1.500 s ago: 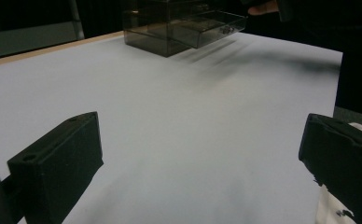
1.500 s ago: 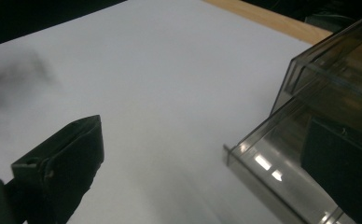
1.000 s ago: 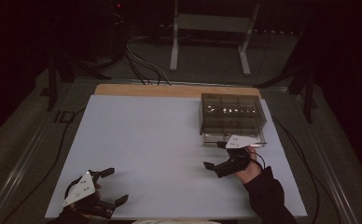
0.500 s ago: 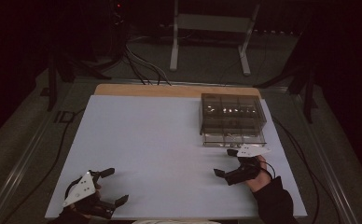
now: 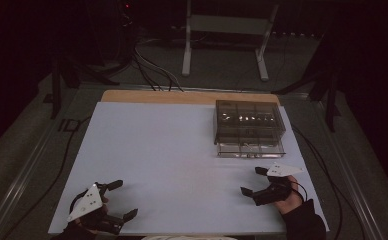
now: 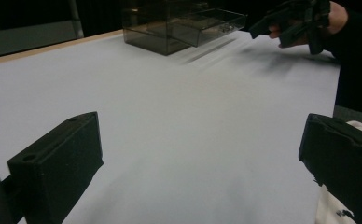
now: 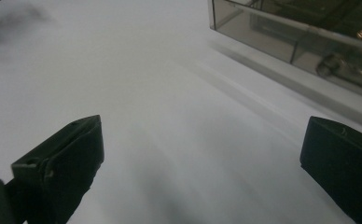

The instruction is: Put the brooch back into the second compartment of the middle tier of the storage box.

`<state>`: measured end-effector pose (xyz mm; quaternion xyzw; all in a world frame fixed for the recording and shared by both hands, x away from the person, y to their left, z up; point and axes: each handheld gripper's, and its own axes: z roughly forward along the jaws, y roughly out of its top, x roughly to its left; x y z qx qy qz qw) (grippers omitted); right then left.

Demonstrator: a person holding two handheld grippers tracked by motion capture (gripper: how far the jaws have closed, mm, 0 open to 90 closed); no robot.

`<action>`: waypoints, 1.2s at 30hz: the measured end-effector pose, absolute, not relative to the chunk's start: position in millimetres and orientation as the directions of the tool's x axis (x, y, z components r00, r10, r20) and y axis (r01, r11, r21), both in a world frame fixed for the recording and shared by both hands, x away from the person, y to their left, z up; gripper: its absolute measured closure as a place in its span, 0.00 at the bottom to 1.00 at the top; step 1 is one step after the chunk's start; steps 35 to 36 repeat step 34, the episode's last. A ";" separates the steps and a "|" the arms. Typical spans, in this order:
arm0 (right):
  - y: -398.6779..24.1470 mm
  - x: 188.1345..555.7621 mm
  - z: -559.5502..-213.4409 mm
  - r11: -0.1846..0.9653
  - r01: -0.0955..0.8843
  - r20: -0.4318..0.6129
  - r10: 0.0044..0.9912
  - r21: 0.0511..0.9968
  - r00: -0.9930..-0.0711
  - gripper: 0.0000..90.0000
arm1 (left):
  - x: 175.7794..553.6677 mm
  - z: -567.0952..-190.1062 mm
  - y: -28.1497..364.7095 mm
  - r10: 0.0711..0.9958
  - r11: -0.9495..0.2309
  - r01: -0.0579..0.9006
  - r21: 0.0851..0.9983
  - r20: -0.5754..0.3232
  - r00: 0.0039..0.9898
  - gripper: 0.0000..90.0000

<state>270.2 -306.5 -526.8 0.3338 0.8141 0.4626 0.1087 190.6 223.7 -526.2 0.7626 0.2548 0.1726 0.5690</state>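
Drawer box: a smoky see-through drawer box (image 5: 250,129) sits near the worktop's far right corner, its lowest drawer (image 5: 251,149) pulled out toward the near edge.
Contents: small metal parts (image 7: 351,65) lie in the compartments; what kind they are cannot be told.
Right gripper: the right gripper (image 5: 254,182) is held just above the sheet near the right edge, nearer than the box and apart from it, jaws spread wide, gripping nothing.
Left gripper: the left gripper (image 5: 122,200) rests at the near left corner, jaws wide apart and empty.
Worktop: a white sheet (image 5: 172,150) covers it; bare sheet lies between the grippers and the box.
Surroundings: cables (image 5: 152,65) and a metal stand (image 5: 227,30) lie beyond the far edge.
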 end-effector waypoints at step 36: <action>-336.7 263.5 -534.3 0.331 0.461 0.104 0.710 0.824 -0.696 0.00 | 190.0 -527.0 222.7 0.583 -0.231 0.194 0.953 -0.024 0.812 0.01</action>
